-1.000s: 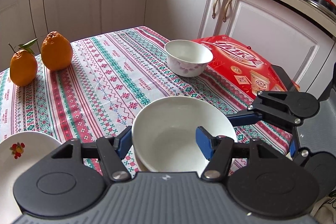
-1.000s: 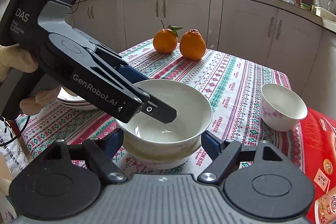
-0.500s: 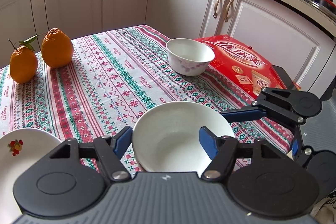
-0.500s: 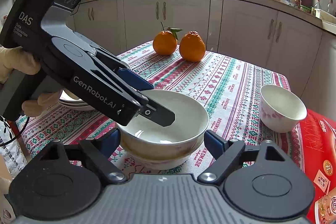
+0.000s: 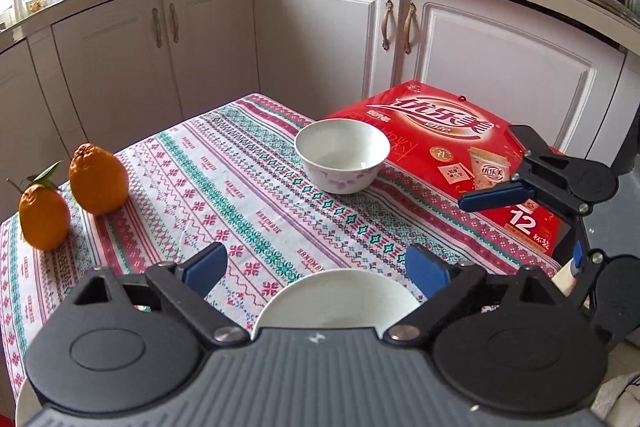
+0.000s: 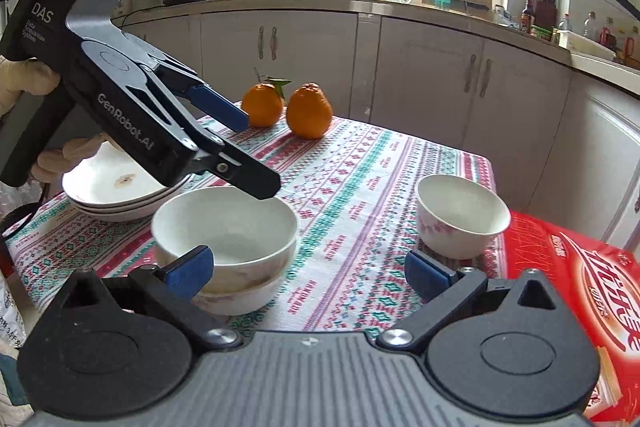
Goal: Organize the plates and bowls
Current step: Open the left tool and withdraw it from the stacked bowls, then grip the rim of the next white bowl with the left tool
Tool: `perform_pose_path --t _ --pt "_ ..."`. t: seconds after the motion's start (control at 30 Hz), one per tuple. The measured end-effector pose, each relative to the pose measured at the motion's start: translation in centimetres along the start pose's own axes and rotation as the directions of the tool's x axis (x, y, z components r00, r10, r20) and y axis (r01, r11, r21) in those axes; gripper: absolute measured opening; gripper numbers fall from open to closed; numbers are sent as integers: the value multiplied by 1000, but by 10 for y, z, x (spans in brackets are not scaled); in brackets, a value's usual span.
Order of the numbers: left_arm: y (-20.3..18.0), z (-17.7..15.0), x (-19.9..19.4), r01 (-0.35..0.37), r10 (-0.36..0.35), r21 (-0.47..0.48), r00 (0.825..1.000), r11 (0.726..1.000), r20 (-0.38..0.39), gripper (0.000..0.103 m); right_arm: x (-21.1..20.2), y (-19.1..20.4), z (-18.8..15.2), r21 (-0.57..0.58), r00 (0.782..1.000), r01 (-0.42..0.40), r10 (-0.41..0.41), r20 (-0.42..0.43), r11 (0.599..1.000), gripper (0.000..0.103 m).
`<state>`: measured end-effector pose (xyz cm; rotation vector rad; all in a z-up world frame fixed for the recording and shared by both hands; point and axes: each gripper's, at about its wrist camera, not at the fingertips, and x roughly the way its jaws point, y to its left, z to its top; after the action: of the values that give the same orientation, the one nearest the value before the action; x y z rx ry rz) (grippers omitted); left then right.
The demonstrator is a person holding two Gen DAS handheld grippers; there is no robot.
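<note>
Left wrist view: the left gripper point(image 5: 316, 265) has its jaws opening, spread wide with nothing pinched; the rim of the nested bowls point(image 5: 336, 301) shows just below and between the blue pads, untouched. Beyond the nested bowls stands the small bowl point(image 5: 342, 155), touching the edge of the red box point(image 5: 448, 151). If a pad clips the rim as the gripper pulls away, the top bowl could tilt in the one beneath.

Right wrist view: the right gripper point(image 6: 308, 269) also has its jaws opening, holding nothing. Its left pad sits in front of the nested bowls point(image 6: 226, 227), contact unclear. The stack is 2 bowls deep; the plates point(image 6: 116, 193) sit just behind it to the left, the small bowl point(image 6: 462, 215) well to its right. Likely next is fetching that small bowl; gripped on its thin rim, it could slip or knock the box.
</note>
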<state>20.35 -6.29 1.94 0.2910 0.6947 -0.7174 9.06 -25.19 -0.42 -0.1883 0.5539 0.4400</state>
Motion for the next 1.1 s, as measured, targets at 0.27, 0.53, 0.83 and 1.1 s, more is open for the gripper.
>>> perform_pose_path --t 0.27,0.53,0.83,1.1 --pt "6 46 54 44 -44 9 999 999 -23 95 22 -59 0 71 994 105 -104 -18 992 103" --pt "3 80 122 80 -77 29 993 996 -87 95 62 -96 2 81 990 142 -140 -36 987 103" --pt "4 93 177 103 -99 19 982 994 -159 95 99 -119 6 71 989 141 -138 -56 987 103" --pt "7 99 201 125 -124 -8 974 992 -192 94 123 -124 4 48 989 135 -131 -74 990 102"
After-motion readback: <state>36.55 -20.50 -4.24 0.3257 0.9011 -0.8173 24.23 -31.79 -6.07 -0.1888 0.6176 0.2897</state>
